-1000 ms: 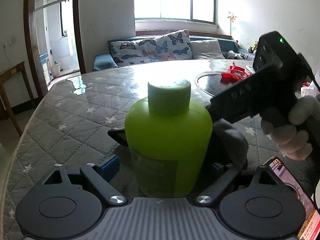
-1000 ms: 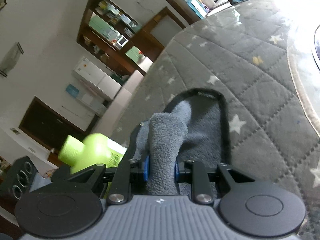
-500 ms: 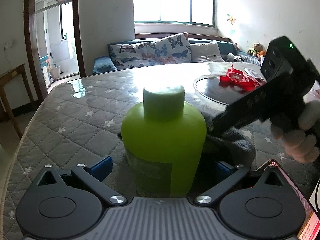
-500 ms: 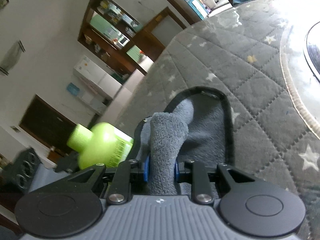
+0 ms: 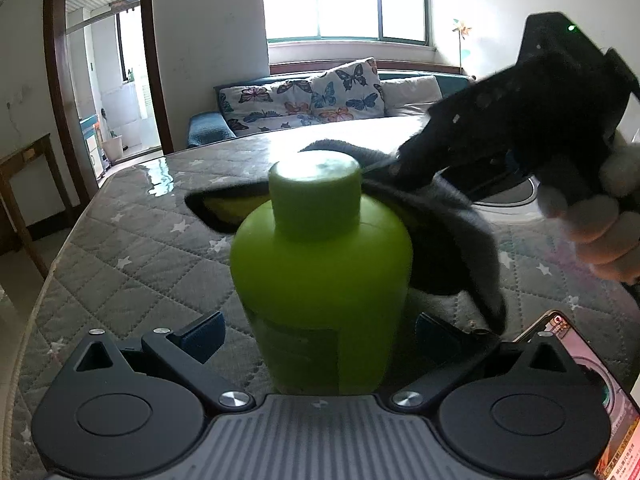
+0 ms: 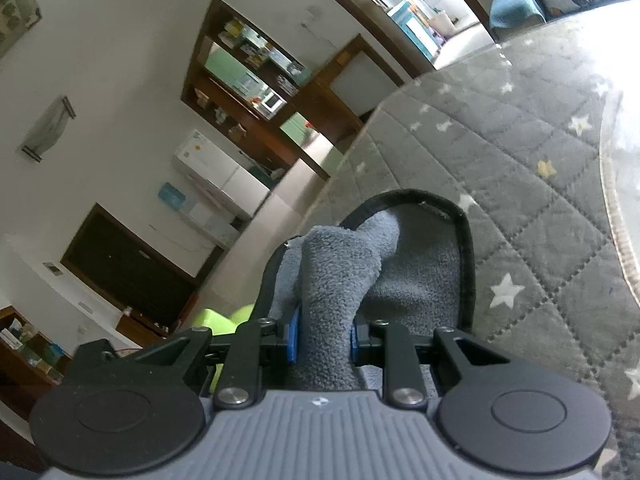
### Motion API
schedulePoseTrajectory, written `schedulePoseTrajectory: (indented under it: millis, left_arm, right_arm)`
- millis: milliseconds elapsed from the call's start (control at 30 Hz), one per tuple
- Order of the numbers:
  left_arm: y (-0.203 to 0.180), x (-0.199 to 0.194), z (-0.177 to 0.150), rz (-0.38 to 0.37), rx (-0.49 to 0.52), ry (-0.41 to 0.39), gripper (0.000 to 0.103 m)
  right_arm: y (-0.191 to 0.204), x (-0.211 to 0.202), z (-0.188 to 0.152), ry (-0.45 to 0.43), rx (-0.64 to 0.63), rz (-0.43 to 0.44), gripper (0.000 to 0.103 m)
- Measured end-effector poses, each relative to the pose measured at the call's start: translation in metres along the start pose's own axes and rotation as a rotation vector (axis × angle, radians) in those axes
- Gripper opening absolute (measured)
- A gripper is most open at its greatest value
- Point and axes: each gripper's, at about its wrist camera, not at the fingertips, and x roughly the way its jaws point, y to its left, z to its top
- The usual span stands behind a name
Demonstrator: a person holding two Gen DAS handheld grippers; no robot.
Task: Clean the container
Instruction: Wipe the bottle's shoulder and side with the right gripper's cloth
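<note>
Two grippers at work over a star-quilted table [image 5: 132,248]. Left gripper [image 5: 320,330] spread wide around a green bottle [image 5: 322,264], blue pads apart from its sides; whether touching, cannot tell. Bottle upright, capped, near the table's front edge. Right gripper [image 6: 322,338] clamped on a bunched grey cloth [image 6: 340,280], held in a gloved hand [image 5: 592,220] at upper right of the left view. Cloth draped behind and right of the cap [image 5: 315,192], hanging down beside the bottle's shoulder. Phone [image 5: 580,368] lying at the front right edge.
</note>
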Motion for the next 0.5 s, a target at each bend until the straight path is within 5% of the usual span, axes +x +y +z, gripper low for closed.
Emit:
schedulePoseTrajectory:
  millis: [500]
  left_arm:
    - [-0.003,-0.002,-0.002,0.025,-0.001,-0.003,0.103]
  right_arm:
    - [-0.017,0.006,-0.011,0.047,0.002,-0.070,0.023]
